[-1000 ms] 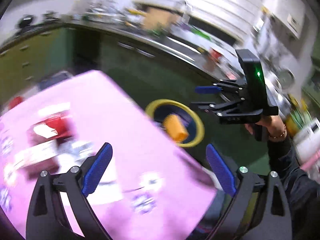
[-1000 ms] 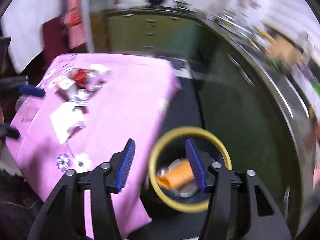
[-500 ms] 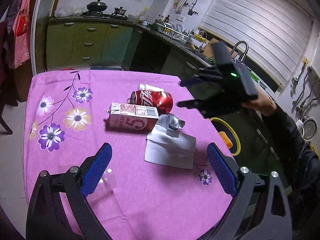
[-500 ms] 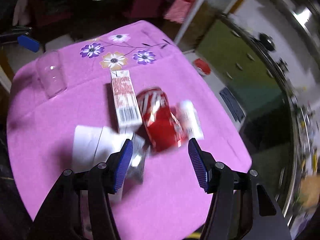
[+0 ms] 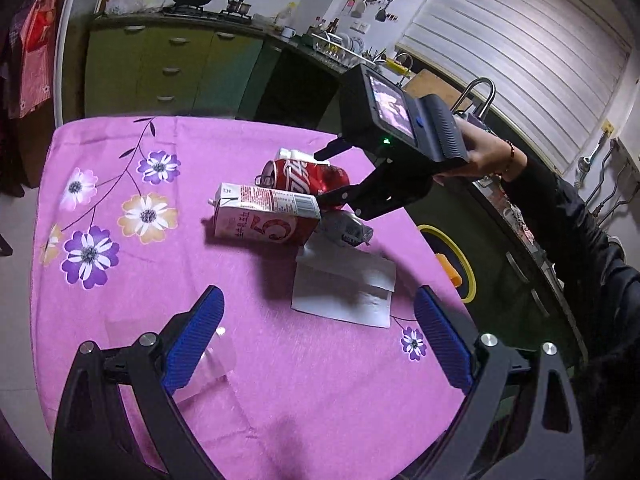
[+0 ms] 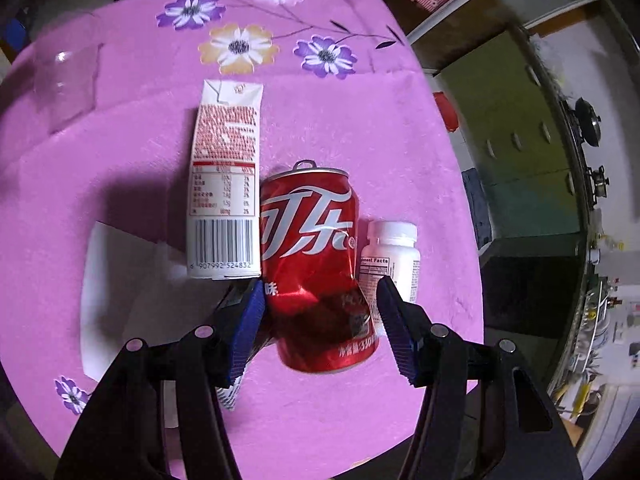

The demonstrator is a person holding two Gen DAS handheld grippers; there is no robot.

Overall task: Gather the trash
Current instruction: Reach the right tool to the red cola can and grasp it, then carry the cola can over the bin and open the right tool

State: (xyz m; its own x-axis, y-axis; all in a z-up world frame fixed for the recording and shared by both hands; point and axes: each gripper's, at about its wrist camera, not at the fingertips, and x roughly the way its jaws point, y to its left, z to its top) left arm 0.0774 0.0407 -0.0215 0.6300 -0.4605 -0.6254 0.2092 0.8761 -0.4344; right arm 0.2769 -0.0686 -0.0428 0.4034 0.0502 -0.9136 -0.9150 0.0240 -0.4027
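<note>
Kitchen table (image 5: 280, 380) with pink cloth; red can (image 6: 316, 264) lies between carton (image 6: 226, 184) and white bottle (image 6: 394, 256); right gripper (image 6: 320, 320) wide, straddling can; left gripper (image 5: 316, 340) wide, empty; risk: finger pushes bottle, dented can slips.

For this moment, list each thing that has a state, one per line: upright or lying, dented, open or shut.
Red can: lying on its side, dented, between the right claw's fingers.
Milk carton: lying flat.
White pill bottle: lying, capped.
Clear plastic cup: lying on its side.
White paper: flat, creased.
Right claw: open.
Left claw: open, empty.
</note>
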